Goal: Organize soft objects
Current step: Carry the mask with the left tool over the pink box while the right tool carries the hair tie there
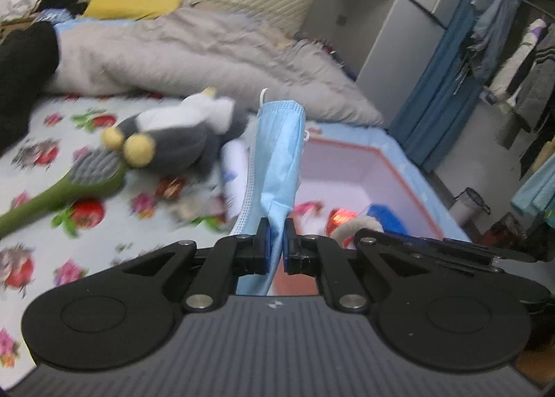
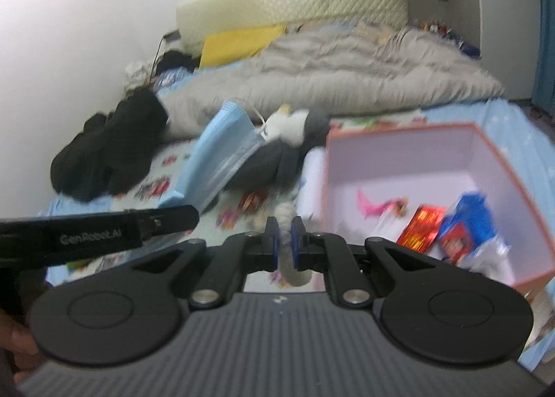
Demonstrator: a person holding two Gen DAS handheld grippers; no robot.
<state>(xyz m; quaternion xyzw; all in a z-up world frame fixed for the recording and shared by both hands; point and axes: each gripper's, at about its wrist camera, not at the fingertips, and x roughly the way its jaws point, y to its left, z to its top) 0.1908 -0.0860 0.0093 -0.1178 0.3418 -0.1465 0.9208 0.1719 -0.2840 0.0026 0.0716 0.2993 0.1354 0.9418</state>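
Note:
My left gripper (image 1: 275, 241) is shut on a blue face mask (image 1: 275, 157) and holds it up over the bed; the mask (image 2: 222, 150) and the left gripper (image 2: 166, 220) also show in the right wrist view. My right gripper (image 2: 283, 235) is shut on a fuzzy grey-white ring (image 2: 291, 258), next to the pink box (image 2: 416, 161). The ring (image 1: 353, 225) and the right gripper (image 1: 433, 248) show in the left wrist view beside the box (image 1: 347, 168). A grey and white penguin plush (image 1: 180, 133) lies on the floral sheet, also in the right wrist view (image 2: 291, 140).
A green-handled grey brush toy (image 1: 69, 185) lies left of the plush. A white roll (image 2: 312, 182) lies against the box, which holds red and blue packets (image 2: 451, 230). A grey duvet (image 1: 208, 50), yellow pillow (image 1: 131, 1) and black clothing (image 2: 111, 147) lie behind. Clothes rack (image 1: 513, 50) at right.

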